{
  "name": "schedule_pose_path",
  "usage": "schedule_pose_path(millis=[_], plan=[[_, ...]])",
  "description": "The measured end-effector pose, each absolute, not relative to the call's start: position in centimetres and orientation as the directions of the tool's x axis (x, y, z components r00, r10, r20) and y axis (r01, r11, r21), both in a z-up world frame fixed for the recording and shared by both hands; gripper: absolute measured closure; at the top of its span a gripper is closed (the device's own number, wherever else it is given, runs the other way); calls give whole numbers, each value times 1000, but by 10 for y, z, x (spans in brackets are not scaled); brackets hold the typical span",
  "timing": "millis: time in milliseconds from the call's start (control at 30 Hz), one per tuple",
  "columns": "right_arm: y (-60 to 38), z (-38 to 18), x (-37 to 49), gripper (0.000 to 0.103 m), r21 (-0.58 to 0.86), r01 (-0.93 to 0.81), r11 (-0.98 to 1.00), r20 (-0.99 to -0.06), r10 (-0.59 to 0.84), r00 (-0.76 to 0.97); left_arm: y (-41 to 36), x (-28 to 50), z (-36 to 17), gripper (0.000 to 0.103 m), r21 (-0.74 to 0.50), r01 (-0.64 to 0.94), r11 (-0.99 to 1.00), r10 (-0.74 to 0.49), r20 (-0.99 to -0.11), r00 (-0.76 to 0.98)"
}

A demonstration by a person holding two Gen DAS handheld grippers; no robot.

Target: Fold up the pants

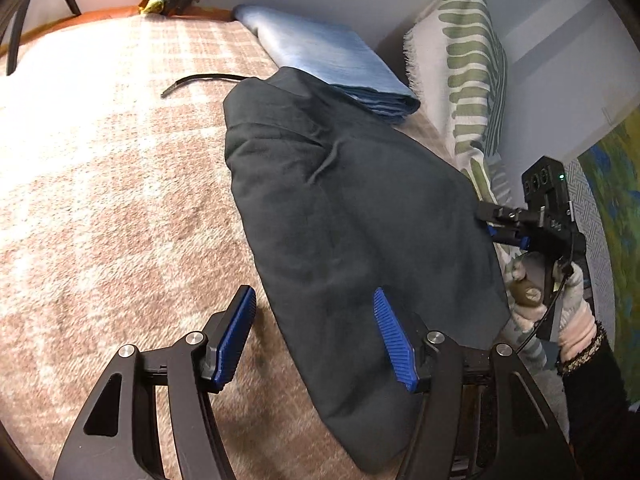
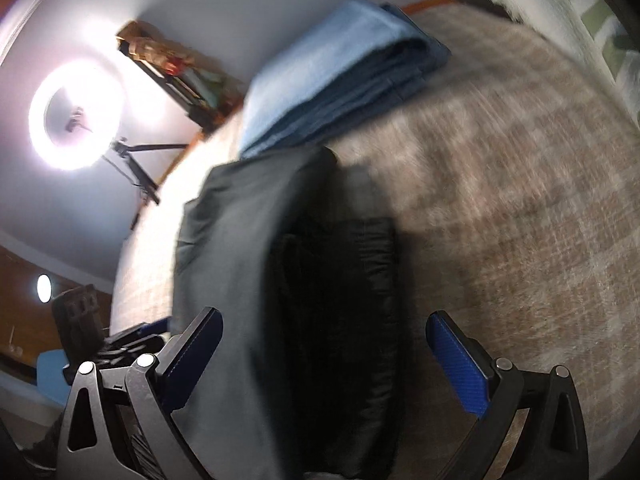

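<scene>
The dark pants (image 1: 344, 216) lie folded in a long bundle on the checked blanket (image 1: 120, 200). My left gripper (image 1: 314, 308) is open low over their near end, one finger above the cloth and the other above the blanket, so the pants' left edge runs between them. My right gripper (image 1: 488, 222), held by a gloved hand (image 1: 568, 312), is at the pants' right edge. In the blurred right wrist view, the right gripper (image 2: 324, 324) is wide open with the pants (image 2: 248, 280) between its fingers, which do not press on them.
Folded blue cloth (image 1: 332, 64) lies just beyond the pants. A cushion with green stripes (image 1: 468, 60) leans on the wall at the right. A black strap (image 1: 200, 80) lies on the blanket. A ring light (image 2: 76, 116) and a shelf (image 2: 176, 76) stand beyond the bed.
</scene>
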State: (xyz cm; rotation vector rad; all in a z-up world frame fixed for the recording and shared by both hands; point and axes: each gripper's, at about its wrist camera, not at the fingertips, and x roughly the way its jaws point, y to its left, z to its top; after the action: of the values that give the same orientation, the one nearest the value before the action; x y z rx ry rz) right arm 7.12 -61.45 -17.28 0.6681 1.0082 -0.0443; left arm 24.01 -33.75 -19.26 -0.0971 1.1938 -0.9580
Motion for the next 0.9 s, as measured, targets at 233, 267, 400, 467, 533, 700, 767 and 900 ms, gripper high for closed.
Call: schedule_pose_path(millis=[233, 267, 400, 467, 533, 700, 767, 900], plan=[[-626, -187, 68, 0, 568, 312, 761, -756, 333, 564, -342, 247, -198, 42, -547, 575, 609, -683, -729, 30], [-627, -187, 66, 4, 583, 304, 754, -744, 344, 573, -342, 248, -198, 42, -554, 569, 607, -688, -726, 26], [-621, -189, 64, 16, 616, 239, 750, -721, 416, 555, -344, 254, -199, 42, -570, 563, 599, -698, -716, 19], [-619, -186, 64, 17, 621, 214, 754, -714, 432, 551, -345, 255, -199, 42, -570, 566, 596, -700, -714, 18], [-623, -183, 61, 18, 645, 191, 740, -692, 460, 557, -348, 257, -199, 42, -567, 569, 595, -700, -714, 19], [-624, -193, 66, 13, 661, 212, 719, -682, 460, 568, -354, 259, -199, 42, -561, 572, 599, -698, -715, 30], [-614, -188, 71, 33, 603, 216, 768, -723, 412, 554, -356, 259, -199, 42, -556, 577, 598, -696, -718, 29], [-606, -178, 68, 59, 617, 159, 771, -704, 450, 549, -355, 260, -199, 44, -556, 581, 594, -698, -715, 28]])
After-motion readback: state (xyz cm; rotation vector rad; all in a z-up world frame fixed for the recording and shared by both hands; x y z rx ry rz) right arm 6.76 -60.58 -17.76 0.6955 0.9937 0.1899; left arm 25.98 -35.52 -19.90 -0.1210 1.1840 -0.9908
